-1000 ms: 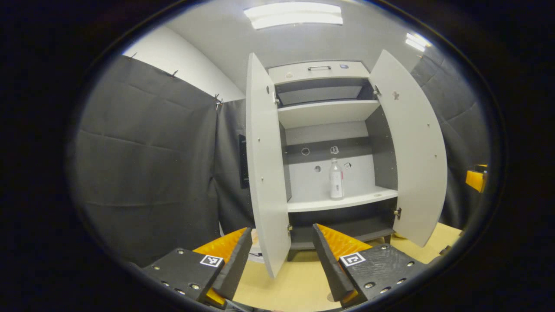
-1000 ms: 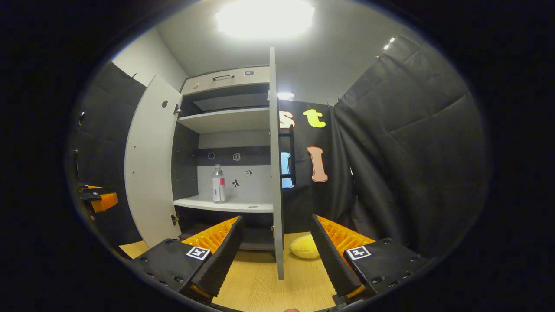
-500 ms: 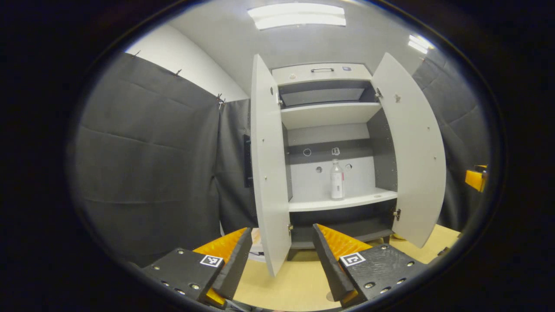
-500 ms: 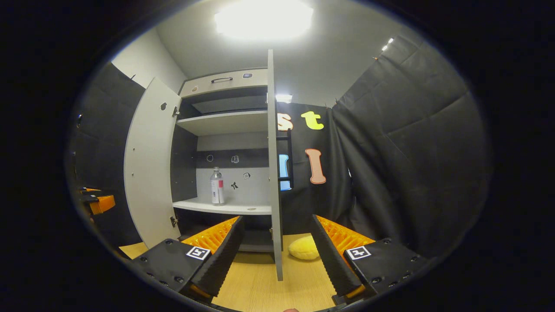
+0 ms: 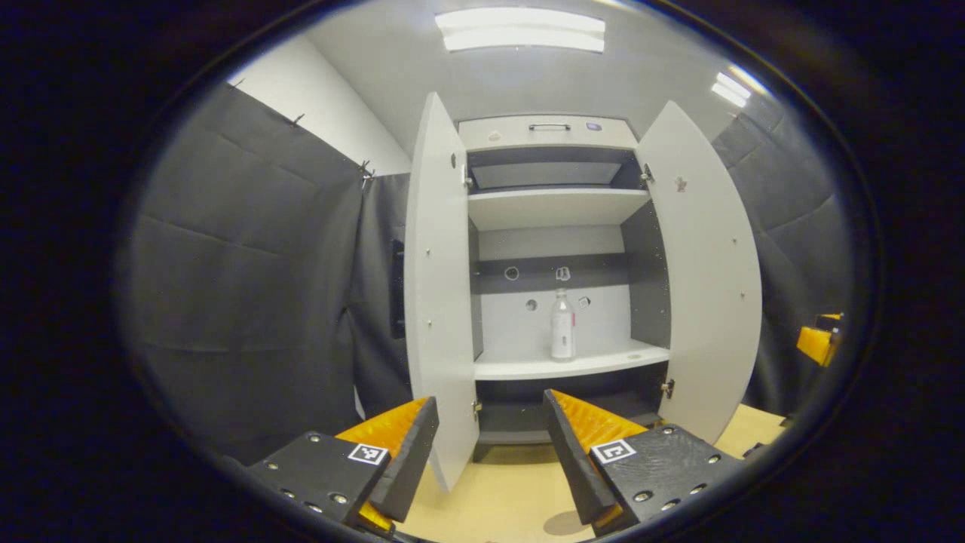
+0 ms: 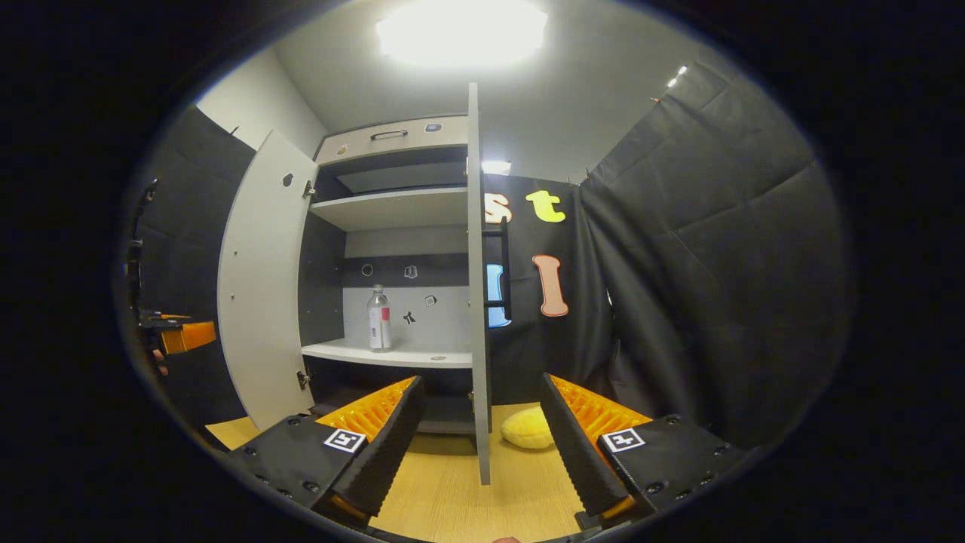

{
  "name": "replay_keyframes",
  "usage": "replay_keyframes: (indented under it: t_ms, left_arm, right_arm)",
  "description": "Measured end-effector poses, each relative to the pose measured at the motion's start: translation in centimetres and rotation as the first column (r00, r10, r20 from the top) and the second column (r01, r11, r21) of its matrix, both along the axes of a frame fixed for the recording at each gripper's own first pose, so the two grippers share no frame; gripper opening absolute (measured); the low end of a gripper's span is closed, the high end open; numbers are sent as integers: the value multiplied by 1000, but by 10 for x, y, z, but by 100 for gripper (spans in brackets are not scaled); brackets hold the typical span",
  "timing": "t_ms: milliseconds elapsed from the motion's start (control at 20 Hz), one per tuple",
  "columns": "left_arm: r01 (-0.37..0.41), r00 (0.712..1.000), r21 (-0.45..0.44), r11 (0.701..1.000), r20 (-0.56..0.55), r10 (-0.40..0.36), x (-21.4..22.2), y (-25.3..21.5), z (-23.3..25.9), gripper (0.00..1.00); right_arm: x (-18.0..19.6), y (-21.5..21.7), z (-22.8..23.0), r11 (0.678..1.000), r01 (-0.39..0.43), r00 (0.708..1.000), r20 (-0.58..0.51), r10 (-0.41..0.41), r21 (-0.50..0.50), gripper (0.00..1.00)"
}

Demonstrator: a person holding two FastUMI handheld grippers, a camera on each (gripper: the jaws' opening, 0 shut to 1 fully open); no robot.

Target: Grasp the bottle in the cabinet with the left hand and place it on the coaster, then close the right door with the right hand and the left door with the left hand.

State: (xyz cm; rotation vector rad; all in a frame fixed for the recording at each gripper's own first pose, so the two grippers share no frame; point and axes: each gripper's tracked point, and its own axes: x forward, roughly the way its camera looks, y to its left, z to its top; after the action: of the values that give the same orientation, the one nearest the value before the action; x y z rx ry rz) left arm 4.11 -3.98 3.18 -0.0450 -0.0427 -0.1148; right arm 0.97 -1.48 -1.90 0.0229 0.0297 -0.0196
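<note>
Facing the cabinet (image 5: pixel 546 136) with both doors open, bottle (image 5: pixel 562 326) untouched on its shelf, jaws of both grippers wide and empty, everything left.

The cabinet (image 5: pixel 548 132) stands on a light wood tabletop (image 6: pixel 445 501) with both doors open. Its lower white shelf (image 5: pixel 569 366) carries one clear bottle (image 5: pixel 561 325), upright, near the shelf's middle and set back from the front edge. The upper shelf (image 5: pixel 554 208) is bare. A yellow cushion-like object (image 6: pixel 528 428) lies on the tabletop near the cabinet's right front corner.
</note>
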Motion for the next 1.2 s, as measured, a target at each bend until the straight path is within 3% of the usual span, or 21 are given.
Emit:
replay_keyframes:
  t_ms: [250,300,450,500,550,700,750,950,1200]
  left_arm:
    - [10,1000,-19,1000,28,-10,37,-35,18,82]
    - [12,1000,-28,1000,28,-11,43,-42,19,89]
    - [26,999,-53,998,21,-25,70,-64,19,89]
    - [36,999,-58,998,15,-35,78,-71,19,82]
    - [45,999,-63,997,15,-44,87,-78,22,89]
    - [77,997,-46,996,21,-76,123,-97,29,89]
    - [86,996,-42,995,31,-85,134,-103,33,82]
    - [148,989,-77,986,34,-146,187,-132,34,82]
    - [198,980,-44,979,15,-198,259,-166,21,82]
  right_arm:
    - [4,-19,-11,999,-36,999,-21,36,-3,98]
    - [3,-24,-14,999,-42,999,-29,41,-1,98]
    - [0,-45,-22,999,-36,999,-40,36,-7,96]
    - [-2,-53,-23,1000,-23,999,-44,23,-4,98]
    - [-4,-62,-26,1000,-5,999,-48,5,4,96]
    - [-6,-81,-30,998,53,997,-64,-51,24,98]
    - [-6,-87,-32,997,72,995,-73,-71,19,98]
    - [-8,-111,-31,981,193,979,-75,-191,28,98]
    - [-5,-133,-36,948,319,945,-84,-317,15,98]
